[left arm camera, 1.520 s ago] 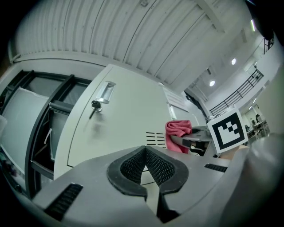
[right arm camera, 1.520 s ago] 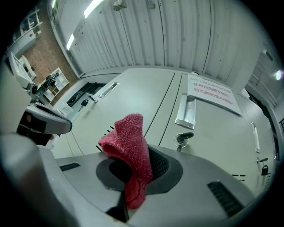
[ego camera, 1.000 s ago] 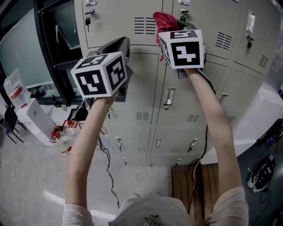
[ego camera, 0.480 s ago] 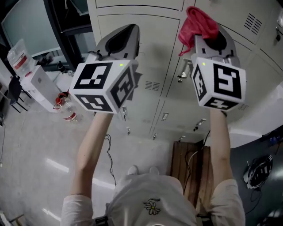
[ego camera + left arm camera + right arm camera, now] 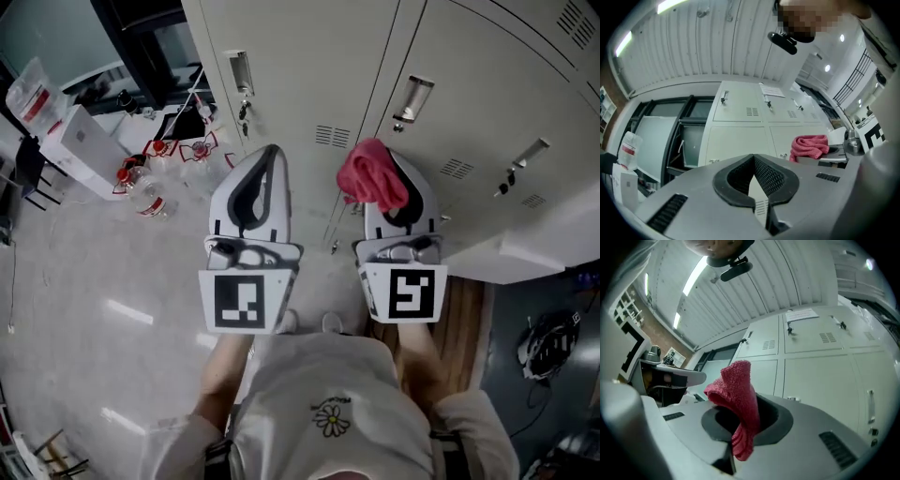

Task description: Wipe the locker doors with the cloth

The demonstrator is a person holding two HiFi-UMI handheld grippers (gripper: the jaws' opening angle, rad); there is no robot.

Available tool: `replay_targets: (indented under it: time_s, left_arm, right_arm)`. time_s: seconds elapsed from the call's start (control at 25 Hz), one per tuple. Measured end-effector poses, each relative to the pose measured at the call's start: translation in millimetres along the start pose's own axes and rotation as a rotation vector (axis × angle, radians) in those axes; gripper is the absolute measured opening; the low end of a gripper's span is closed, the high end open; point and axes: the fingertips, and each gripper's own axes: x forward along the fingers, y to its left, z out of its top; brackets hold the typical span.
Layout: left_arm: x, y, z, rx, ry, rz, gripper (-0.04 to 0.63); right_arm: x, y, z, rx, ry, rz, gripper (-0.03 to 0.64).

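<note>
My right claw (image 5: pixel 401 192) clamped on red cloth (image 5: pixel 372 176), left claw (image 5: pixel 258 183) pinched empty; both now drawn back from locker doors (image 5: pixel 309 66), wiping likely paused

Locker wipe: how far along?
Done: can't tell, the locker doors show no wipe marks either way. In hand: right gripper shut on the red cloth, held off the doors; left gripper shut, empty. Left: bring the cloth onto the doors.
</note>
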Motion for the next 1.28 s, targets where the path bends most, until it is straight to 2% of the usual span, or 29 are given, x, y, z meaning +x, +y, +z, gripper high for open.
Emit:
replay_targets:
  time_s: [0.24, 0.48, 0.88, 1.28]
  left_arm:
    - [-26, -6, -40, -0.021, 0.087, 0.043, 0.015]
    - [-42, -1, -57, -0.026, 0.145, 0.102, 0.017]
    - [-37, -2, -59, 0.0, 0.156, 0.103, 0.015]
    - [-38, -8, -65, -0.001, 0.173, 0.092, 0.017]
  right_arm:
    - [-22, 29, -44, 0.08, 0.1, 0.051, 0.031]
    - [-29, 37, -58, 0.094, 0.134, 0.075, 0.031]
    - [-28, 35, -63, 0.086, 0.143, 0.094, 0.031]
    - [-42, 42, -81, 0.112, 0.214, 0.107, 0.031]
